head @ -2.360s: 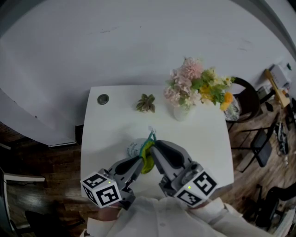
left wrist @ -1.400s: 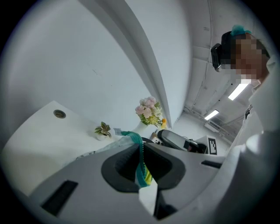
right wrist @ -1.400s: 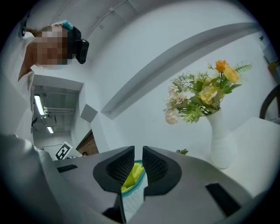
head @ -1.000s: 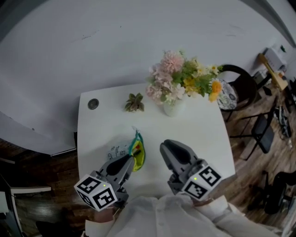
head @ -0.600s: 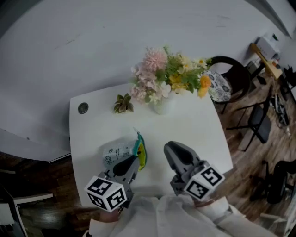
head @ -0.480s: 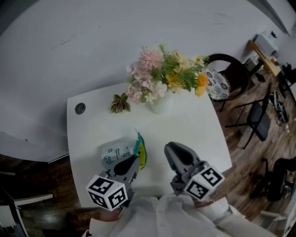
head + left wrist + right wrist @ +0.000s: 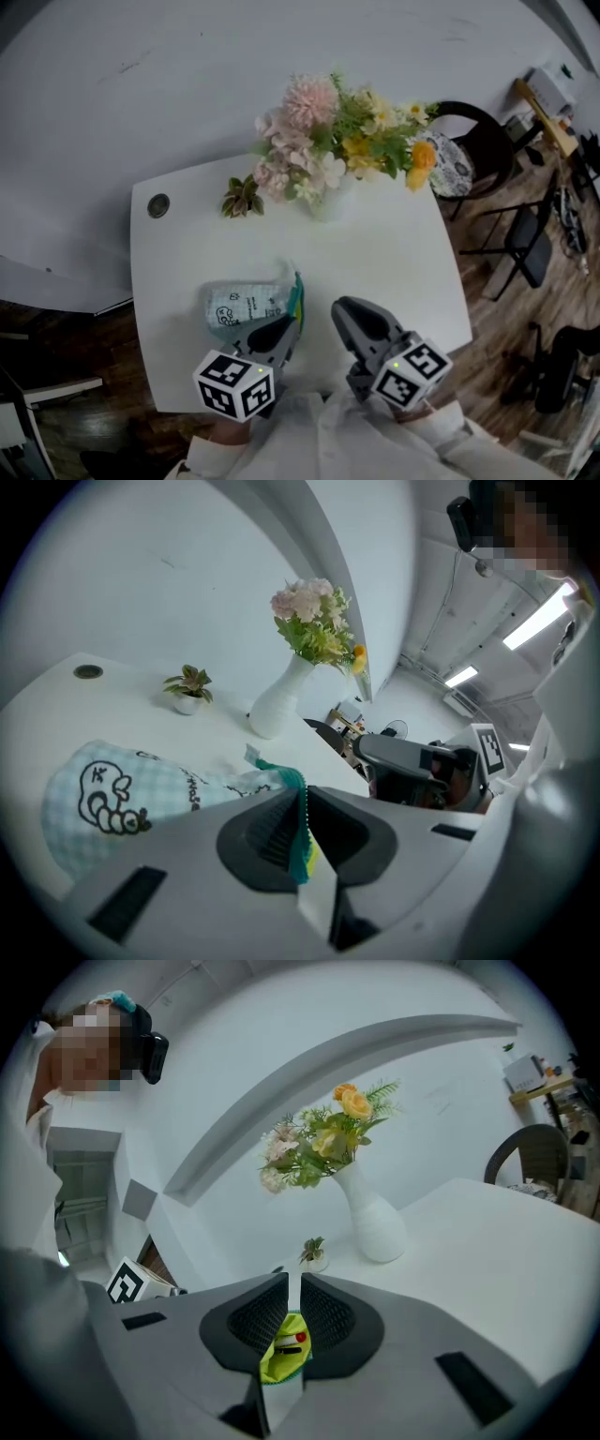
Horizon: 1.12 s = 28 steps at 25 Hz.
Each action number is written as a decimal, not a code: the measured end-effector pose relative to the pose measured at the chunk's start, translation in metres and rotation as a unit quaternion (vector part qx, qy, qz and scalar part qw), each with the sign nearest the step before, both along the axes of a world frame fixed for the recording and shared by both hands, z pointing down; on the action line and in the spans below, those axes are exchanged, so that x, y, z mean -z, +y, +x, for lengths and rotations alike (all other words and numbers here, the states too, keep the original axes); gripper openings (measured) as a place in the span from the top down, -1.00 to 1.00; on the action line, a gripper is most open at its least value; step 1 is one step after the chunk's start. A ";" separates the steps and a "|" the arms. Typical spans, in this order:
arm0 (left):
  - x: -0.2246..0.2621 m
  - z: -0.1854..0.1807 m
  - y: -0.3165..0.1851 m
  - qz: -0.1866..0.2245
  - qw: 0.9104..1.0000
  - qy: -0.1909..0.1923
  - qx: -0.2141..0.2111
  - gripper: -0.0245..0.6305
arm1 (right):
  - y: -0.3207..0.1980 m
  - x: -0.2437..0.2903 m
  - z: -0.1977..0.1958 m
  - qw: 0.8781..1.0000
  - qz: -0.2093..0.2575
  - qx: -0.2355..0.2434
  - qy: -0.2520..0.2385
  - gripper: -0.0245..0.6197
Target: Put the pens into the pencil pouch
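White table (image 7: 394, 253) against pale wall (image 7: 187, 84). Checked pencil pouch (image 7: 242, 305) lies flat on table, near front edge, left of centre. Left gripper (image 7: 302, 810) clamped on pouch's teal zipper edge (image 7: 281, 776). Right gripper (image 7: 290, 1290) just beside it, clear of pouch in head view, jaws a narrow slit apart, gripping nothing. Yellow-green lining with pen (image 7: 291, 1342) shows low through slit. Flower vase (image 7: 328, 208) and small potted plant (image 7: 242, 199) at far side.

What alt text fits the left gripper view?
The left claw is clamped on the teal edge of a checked pouch resting on a white table. Behind stand a vase of flowers and a small plant; the right claw shows at right.
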<state>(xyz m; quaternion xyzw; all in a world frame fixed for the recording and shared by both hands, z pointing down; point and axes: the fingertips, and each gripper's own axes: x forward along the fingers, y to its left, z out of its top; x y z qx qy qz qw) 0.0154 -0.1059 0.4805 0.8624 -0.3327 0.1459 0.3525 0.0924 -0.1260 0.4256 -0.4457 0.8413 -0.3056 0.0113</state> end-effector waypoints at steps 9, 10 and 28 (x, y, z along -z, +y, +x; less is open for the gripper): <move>-0.025 0.011 0.013 -0.026 1.000 -0.009 0.006 0.83 | -0.001 -0.011 -0.013 0.997 -0.012 0.071 0.008 0.80; -0.026 0.011 0.013 -0.025 1.000 -0.012 0.007 0.83 | -0.001 -0.011 -0.013 0.997 -0.012 0.076 0.007 0.80; -0.023 0.011 0.024 -0.005 0.999 -0.043 0.007 0.63 | 0.002 -0.012 -0.004 0.987 -0.012 0.156 0.033 0.80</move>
